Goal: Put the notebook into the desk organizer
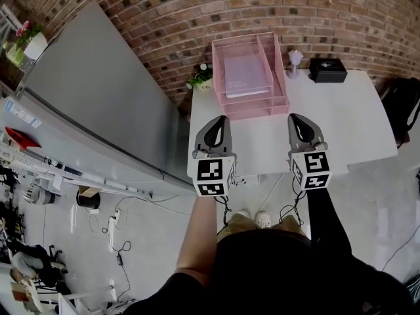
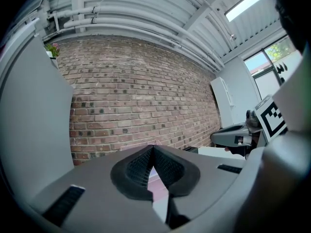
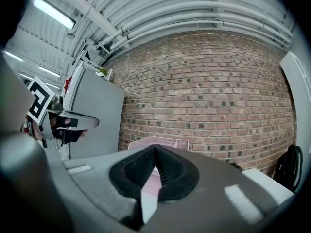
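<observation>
Pink desk organizer (image 1: 250,109) stands at the far side of a white table (image 1: 354,123), against a brick wall (image 1: 341,12). A pale lilac notebook (image 1: 246,76) lies flat in its wide left tray, and its long axis seems to run near to far. The left gripper (image 1: 221,119) and right gripper (image 1: 294,117) hover level over the table's near edge. Both have their jaws pressed together and hold nothing.

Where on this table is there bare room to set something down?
Bare: the table's right half before the black box, and the strip between pink organizer, left tool and right tool. Crowded: the back edge, with plant, organizer and box.
</observation>
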Demonstrator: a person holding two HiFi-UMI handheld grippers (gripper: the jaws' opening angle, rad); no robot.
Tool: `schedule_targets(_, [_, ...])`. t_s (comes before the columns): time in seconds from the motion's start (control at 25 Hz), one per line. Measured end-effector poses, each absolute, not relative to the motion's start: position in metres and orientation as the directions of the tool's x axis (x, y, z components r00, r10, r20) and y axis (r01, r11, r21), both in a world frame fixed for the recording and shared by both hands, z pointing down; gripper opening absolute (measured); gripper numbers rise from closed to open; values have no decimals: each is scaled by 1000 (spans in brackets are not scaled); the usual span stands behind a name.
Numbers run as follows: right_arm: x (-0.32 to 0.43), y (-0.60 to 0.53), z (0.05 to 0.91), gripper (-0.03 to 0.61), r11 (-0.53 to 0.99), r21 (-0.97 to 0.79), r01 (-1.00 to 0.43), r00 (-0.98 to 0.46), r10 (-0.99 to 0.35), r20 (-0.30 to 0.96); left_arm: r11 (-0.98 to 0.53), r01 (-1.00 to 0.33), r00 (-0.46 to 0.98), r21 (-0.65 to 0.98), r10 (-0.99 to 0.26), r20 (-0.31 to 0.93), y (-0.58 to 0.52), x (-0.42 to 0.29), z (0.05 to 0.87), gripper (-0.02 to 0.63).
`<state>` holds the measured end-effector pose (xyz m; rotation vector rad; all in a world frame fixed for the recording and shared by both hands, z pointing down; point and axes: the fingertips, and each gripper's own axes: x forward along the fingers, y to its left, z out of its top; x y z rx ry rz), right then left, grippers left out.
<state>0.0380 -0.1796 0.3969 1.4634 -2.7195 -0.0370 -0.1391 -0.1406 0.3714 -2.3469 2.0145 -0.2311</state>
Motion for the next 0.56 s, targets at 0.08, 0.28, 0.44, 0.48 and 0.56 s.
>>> schedule_targets(0.08, [38,-179,398,2,552,47,-832,-551,-834,37,-160,-979,149,-130,-985,91,-140,-138,373,9])
schedule_targets(0.28, [41,-181,401,2,548,47,-835,-546,-837,43,-159,-977,146,-139,-984,97,-139,-138,373,9])
schedule_targets(0.44, [42,-182,405,2,547,42,-836,-545,-837,51,-157,-977,143,-144,-984,106,-139,-141,376,9])
schedule_targets(0.48, [42,-182,405,2,548,43,-836,-546,-836,51,-156,-977,141,-146,-984,107,-140,-141,377,9])
schedule_targets(0.56, [42,-183,405,2,550,45,-834,-548,-835,51,-156,-976,140,-150,-984,111,-140,-141,377,9])
